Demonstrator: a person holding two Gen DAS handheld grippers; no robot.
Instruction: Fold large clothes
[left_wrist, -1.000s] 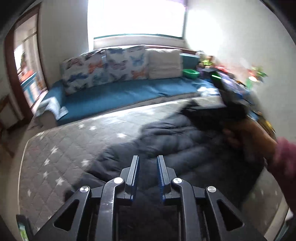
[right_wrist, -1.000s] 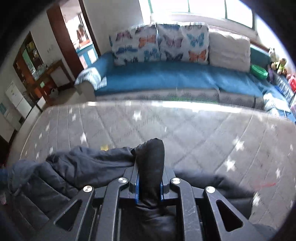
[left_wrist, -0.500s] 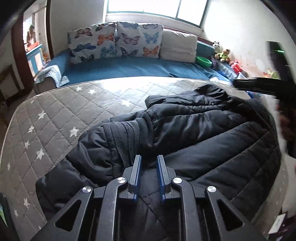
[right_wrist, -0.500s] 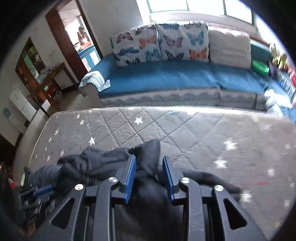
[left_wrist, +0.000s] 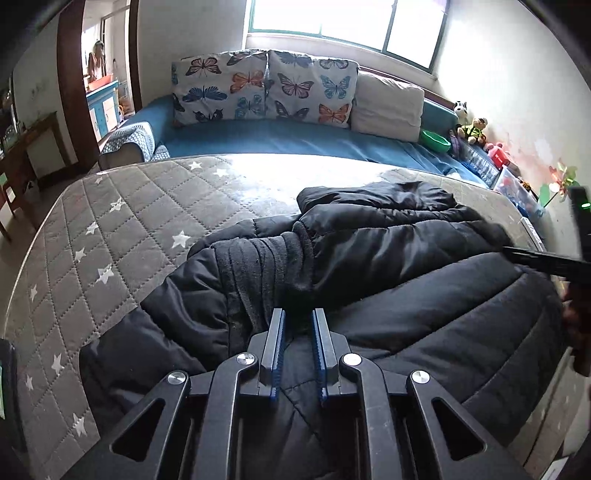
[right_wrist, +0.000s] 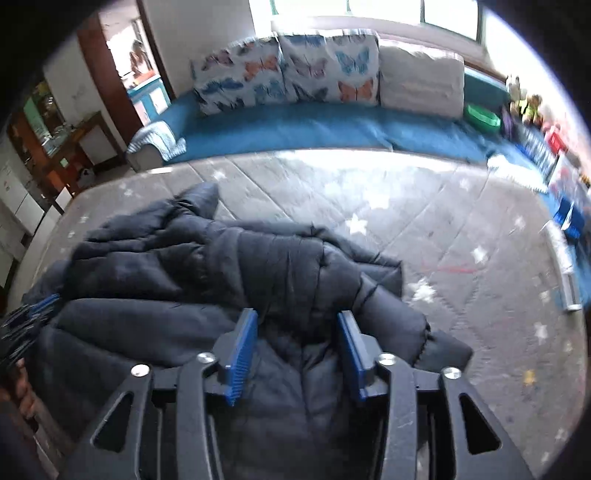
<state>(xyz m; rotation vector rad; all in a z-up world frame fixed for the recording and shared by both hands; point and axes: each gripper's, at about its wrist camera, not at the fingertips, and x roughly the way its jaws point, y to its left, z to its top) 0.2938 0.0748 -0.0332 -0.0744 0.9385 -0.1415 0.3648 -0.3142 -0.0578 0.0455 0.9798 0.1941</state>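
A black padded jacket (left_wrist: 388, 280) lies bunched on a grey star-quilted mattress (left_wrist: 122, 236), its fleece collar (left_wrist: 258, 269) just ahead of my left gripper (left_wrist: 298, 321). The left gripper hovers over the jacket with its jaws a narrow gap apart and nothing between them. In the right wrist view the jacket (right_wrist: 221, 273) lies under my right gripper (right_wrist: 297, 325), which is wide open and empty just above the fabric. The right gripper's body shows at the right edge of the left wrist view (left_wrist: 546, 260).
A blue sofa (left_wrist: 295, 138) with butterfly cushions (left_wrist: 266, 88) runs along the mattress's far side. Toys and boxes (left_wrist: 498, 162) line the right wall. A doorway and wooden furniture (right_wrist: 74, 136) stand to the left. The mattress (right_wrist: 461, 229) stretches right of the jacket.
My right gripper let go of the jacket fold it was pinching, opened wide and drew back over the jacket. The jacket now lies on the mattress. The left view steadied over the collar.
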